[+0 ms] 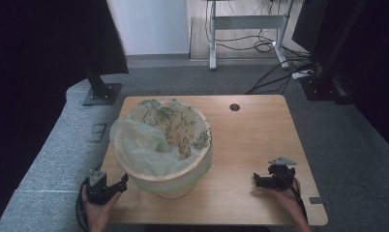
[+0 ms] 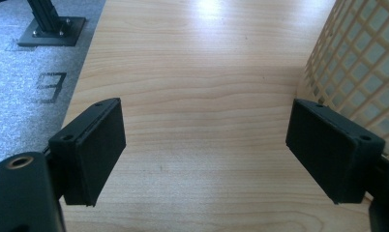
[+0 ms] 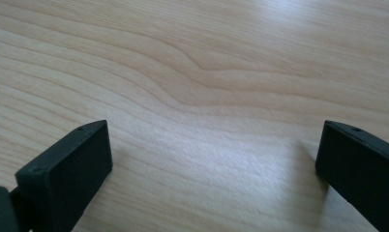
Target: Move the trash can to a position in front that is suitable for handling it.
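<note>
I see my left gripper (image 1: 116,186) resting at the table's (image 1: 250,140) near-left corner, jaws spread wide with nothing between them — the lattice wastebasket (image 1: 173,181) stands just beside it, its wall next to one pad in the left gripper view. A pale plastic bag (image 1: 144,145) lines the basket. My right gripper (image 1: 258,180) sits well apart at the near-right — jaws wide over bare wood.

High view overhead; gripper views skim (closely) — sharing the table (image 1: 250,145).
</note>
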Action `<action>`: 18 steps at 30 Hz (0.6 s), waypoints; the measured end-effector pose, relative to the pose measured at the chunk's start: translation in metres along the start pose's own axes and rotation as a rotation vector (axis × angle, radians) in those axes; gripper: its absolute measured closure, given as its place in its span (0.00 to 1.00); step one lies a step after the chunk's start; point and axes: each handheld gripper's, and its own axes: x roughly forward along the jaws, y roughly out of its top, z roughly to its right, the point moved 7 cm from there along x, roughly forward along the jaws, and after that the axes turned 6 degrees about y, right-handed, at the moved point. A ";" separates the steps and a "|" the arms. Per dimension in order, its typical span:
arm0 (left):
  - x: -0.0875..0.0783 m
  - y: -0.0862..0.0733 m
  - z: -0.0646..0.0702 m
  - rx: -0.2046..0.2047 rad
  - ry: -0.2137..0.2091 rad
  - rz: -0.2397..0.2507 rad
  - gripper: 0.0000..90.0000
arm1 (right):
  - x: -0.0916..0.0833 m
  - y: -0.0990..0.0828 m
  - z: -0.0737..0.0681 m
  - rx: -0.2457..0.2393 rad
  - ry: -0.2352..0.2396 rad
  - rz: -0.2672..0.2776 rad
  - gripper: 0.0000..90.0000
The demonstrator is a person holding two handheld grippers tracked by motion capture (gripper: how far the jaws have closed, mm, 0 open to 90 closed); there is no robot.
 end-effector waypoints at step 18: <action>-0.006 0.026 0.030 0.022 0.035 0.014 0.16 | -0.029 0.004 0.010 0.083 -0.016 0.102 0.00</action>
